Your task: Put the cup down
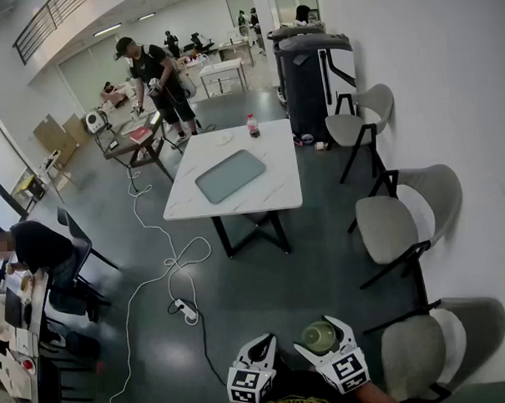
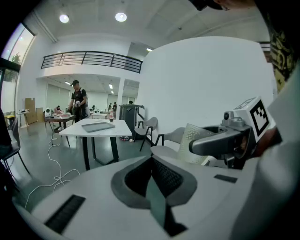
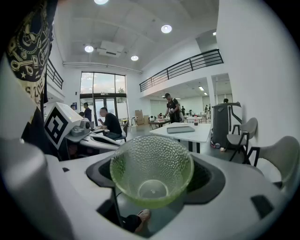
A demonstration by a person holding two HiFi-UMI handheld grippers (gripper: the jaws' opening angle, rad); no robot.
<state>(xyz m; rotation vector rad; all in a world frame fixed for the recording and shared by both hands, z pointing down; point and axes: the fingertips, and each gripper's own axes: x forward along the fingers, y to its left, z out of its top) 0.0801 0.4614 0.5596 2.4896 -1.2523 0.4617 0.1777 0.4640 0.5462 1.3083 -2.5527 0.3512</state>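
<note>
A green dimpled glass cup (image 3: 151, 171) sits upright and empty between the wide-set jaws of my right gripper (image 3: 152, 174), which is shut on it. In the head view the cup (image 1: 318, 336) and right gripper (image 1: 318, 335) hang low by my body, above the grey floor. My left gripper (image 1: 257, 349) is just to their left, with its jaws together and nothing in them. The left gripper view shows its dark pads (image 2: 161, 176) meeting, and the cup (image 2: 193, 140) to the right. A white table (image 1: 273, 187) stands ahead, a few steps away.
On the table lie a grey tray (image 1: 230, 175) and a red-capped bottle (image 1: 252, 125). Three grey chairs (image 1: 395, 224) line the right wall. A white cable and power strip (image 1: 184, 310) lie on the floor at left. One person (image 1: 157, 79) stands beyond the table, another (image 1: 37, 248) sits at left.
</note>
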